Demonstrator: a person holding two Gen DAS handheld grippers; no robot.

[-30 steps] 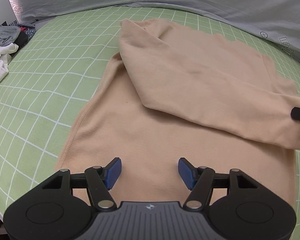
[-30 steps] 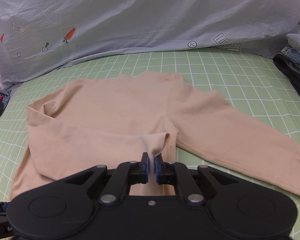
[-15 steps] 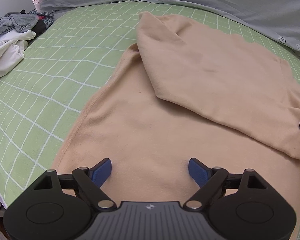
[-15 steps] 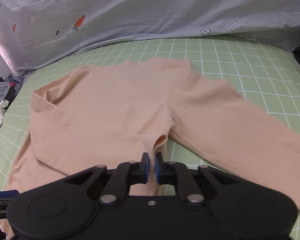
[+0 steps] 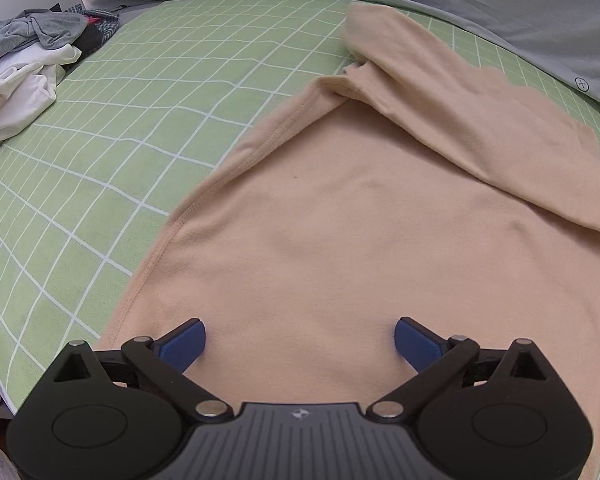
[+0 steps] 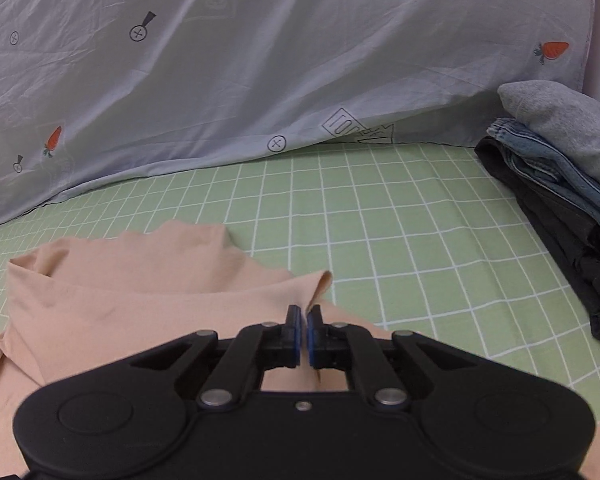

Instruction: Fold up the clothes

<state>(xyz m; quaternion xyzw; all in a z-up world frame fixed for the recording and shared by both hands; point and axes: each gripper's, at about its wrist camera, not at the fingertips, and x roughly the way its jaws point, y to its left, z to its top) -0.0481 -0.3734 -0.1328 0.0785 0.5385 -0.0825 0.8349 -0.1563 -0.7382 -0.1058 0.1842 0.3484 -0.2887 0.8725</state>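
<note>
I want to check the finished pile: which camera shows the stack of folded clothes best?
The right wrist view: the stack of folded clothes sits at its right edge, grey over denim over dark layers. The left wrist view does not show it, only a loose heap.

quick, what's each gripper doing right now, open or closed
left gripper: jaws open, holding nothing, over the beige top.
right gripper: jaws closed on the beige top's sleeve cuff.

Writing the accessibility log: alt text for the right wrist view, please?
The right gripper, jaws shut, pinches a sleeve cuff of a beige top spread on a green checked sheet. A folded stack of clothes sits at right, a pale printed sheet behind.
</note>
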